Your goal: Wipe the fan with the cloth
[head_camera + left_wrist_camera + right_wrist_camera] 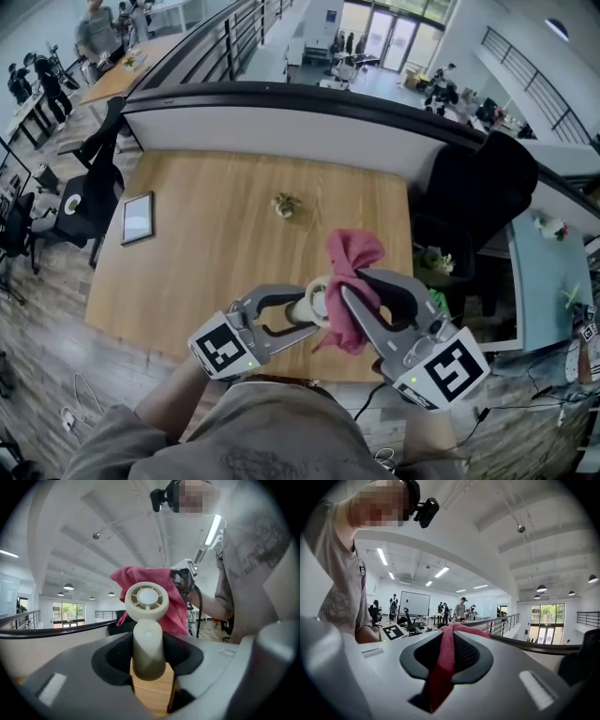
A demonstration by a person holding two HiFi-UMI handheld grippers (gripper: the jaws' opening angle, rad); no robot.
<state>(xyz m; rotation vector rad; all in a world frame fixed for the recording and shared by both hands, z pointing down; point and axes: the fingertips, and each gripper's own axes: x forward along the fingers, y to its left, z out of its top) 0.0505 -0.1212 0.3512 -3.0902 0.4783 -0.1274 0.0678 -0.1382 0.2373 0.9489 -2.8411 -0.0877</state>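
I held the left gripper [305, 314] about level over the near edge of the wooden table [187, 244], toward its near right corner. Its jaws stood partly apart and were clamped on the handle of the small cream fan [317, 302]. In the left gripper view the handle sat upright between the two dark pads [112, 656], and the round, slotted head rose just beyond them.

My right gripper [352, 286] came in from the right side, with its jaws pinched nearly together on the pink cloth [352, 253]. In the right gripper view a narrow fold of it ran straight down between the pads. The loose part bunched above the jaws and hung below them. In the head view the cloth lay against the fan's head, draped over its right side. From the left gripper view it filled the space directly behind the head.

A flat tablet [138, 217] lay near the left edge of the table. A small crumpled object [285, 204] sat toward the far edge near the middle, and I could not tell what it was.
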